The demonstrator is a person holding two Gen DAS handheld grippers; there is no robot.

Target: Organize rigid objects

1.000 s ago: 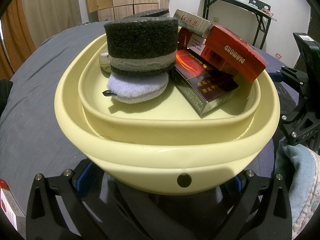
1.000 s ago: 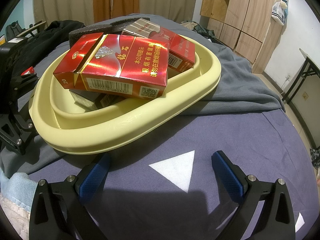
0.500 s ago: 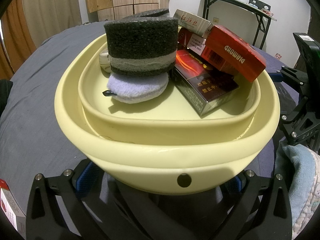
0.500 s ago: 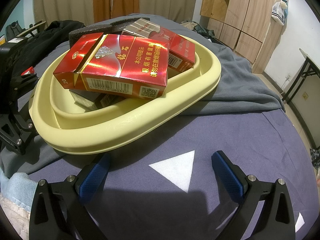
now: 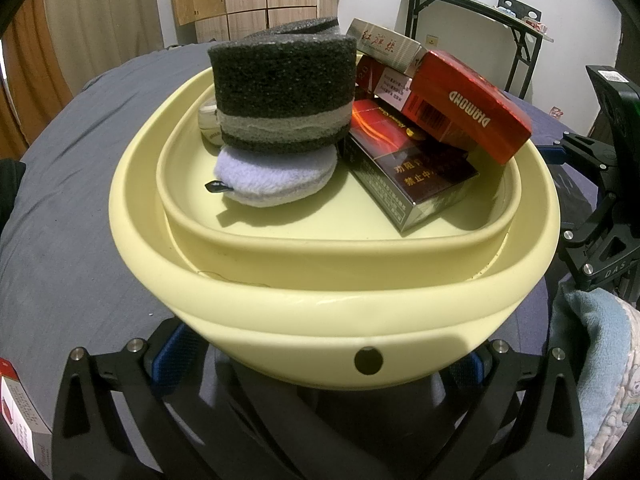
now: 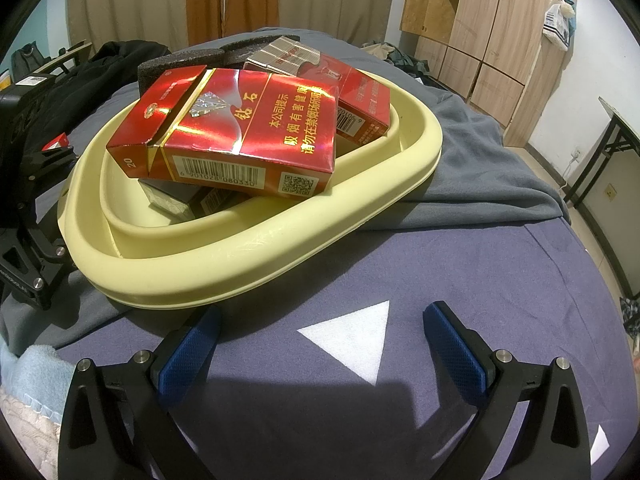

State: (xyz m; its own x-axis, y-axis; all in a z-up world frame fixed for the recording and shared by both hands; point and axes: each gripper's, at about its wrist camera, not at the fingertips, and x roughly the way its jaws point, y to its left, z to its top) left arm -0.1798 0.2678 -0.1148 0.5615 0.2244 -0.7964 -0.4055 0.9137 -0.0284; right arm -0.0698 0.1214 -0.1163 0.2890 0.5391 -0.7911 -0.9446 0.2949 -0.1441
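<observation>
A pale yellow basin (image 5: 280, 312) stands on the bed with a smaller yellow tray (image 5: 320, 240) nested in it. The tray holds a dark foam roll (image 5: 280, 92), a white puff (image 5: 276, 176) under it, and several cigarette packs: a red Diamond pack (image 5: 464, 108) on a dark red one (image 5: 412, 176). My left gripper (image 5: 324, 360) is open, its blue pads (image 5: 172, 356) low on either side of the basin's near wall. My right gripper (image 6: 320, 332) is open over the sheet, just short of the basin (image 6: 260, 264); the red pack (image 6: 240, 132) lies on top.
Another cigarette pack (image 5: 20, 412) lies at the lower left. A light blue towel (image 5: 592, 360) is bunched at the right. A grey blanket (image 6: 480, 160) lies under the basin's far side, dark clothes (image 6: 80, 76) behind it. A white triangle (image 6: 352, 332) marks the purple sheet.
</observation>
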